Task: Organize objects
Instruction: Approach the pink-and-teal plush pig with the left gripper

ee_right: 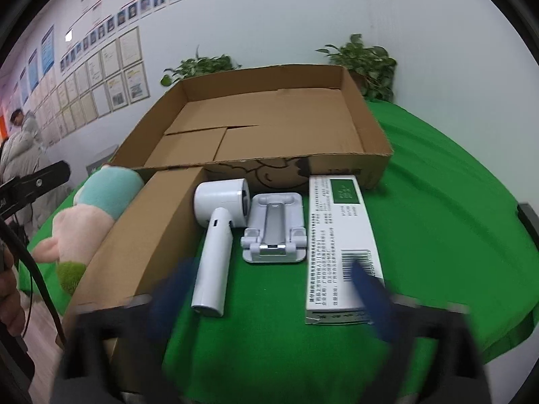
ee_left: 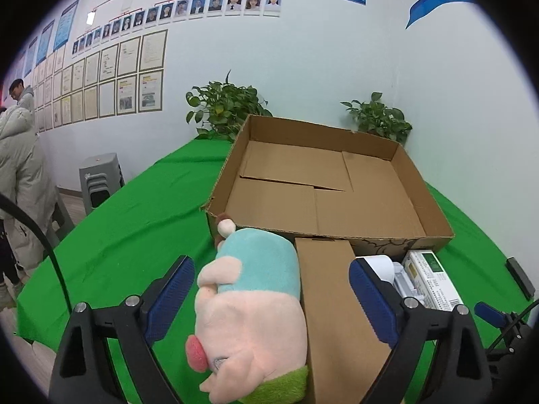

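- Now the left gripper [ee_left: 271, 298] is standing released, its 2 blue pads spread wide; the plush toy [ee_left: 251, 306] and the near end of the small box [ee_left: 333, 303] are lying between them, and neither pad is pressing on either.
- Lying on the green tablecloth [ee_left: 134, 222], the plush toy is showing a teal band, a pink body and a green patch at 6 o'clock, with its side touching the small box at 3 o'clock of it.
- At 12 o'clock from both, the big open box [ee_left: 323, 181] is sitting with only its folded bottom flaps showing inside.
- At 3 o'clock of the left gripper, a white roll shape and the printed white carton [ee_left: 434, 282] are peeking past the right pad.
- From the right wrist, the right gripper [ee_right: 269, 299] is showing blurred, its 2 blue pads wide apart and gripping nothing.
- Between those pads, toward 12 o'clock, the white handheld device [ee_right: 217, 235] is lying with its handle pointing to 6 o'clock.
- Just at 3 o'clock of it the grey folding stand [ee_right: 274, 232] is lying flat, and the long carton [ee_right: 340, 235] is lying beside that, its barcode end under the right pad.
- 2 potted plants [ee_left: 224, 107] are standing at 12 o'clock behind the big box.
- At 9 o'clock, people in pale coats [ee_left: 20, 181] are standing by the wall.
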Available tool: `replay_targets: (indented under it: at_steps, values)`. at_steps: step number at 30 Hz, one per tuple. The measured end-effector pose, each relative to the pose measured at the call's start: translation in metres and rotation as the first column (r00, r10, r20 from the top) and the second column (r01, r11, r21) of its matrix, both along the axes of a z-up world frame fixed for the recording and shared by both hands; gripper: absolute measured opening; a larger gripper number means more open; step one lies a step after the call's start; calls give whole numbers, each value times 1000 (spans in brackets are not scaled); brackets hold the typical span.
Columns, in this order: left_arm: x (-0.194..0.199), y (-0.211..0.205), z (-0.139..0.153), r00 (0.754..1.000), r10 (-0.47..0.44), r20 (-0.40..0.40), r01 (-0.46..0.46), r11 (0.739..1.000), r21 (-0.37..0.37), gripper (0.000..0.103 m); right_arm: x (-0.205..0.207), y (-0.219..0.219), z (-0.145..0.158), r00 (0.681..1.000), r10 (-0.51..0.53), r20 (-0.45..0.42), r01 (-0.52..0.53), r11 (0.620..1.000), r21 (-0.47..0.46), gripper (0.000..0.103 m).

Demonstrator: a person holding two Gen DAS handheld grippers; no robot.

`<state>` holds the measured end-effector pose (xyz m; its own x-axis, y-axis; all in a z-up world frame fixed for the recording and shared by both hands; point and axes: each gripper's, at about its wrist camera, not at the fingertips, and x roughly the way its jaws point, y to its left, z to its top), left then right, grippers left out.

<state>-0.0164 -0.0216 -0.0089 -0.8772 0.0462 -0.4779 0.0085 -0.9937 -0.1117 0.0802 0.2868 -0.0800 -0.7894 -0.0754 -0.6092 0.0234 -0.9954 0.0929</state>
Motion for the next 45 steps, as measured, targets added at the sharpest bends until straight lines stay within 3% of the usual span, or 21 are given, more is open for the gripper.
replay_targets:
  at_steps: [6,11,23,45]
  values:
    - [-5,0,-4,999,-26,32,24,999,38,93,-6,1,-3,1000,15,14,-15,1000,2,103]
    - [-5,7,-6,997,-58,47,57,998,19,93,-13,-1,-8,999,28,45,-28,1000,-1,103]
    - [-13,12,-9,991,-109,84,104,993,54,93,-17,3,-15,996,21,82,-20,1000,-9,103]
    - [-15,19,-11,985,-119,126,113,992,50,93,-18,6,-17,994,39,103,-39,999,-2,103]
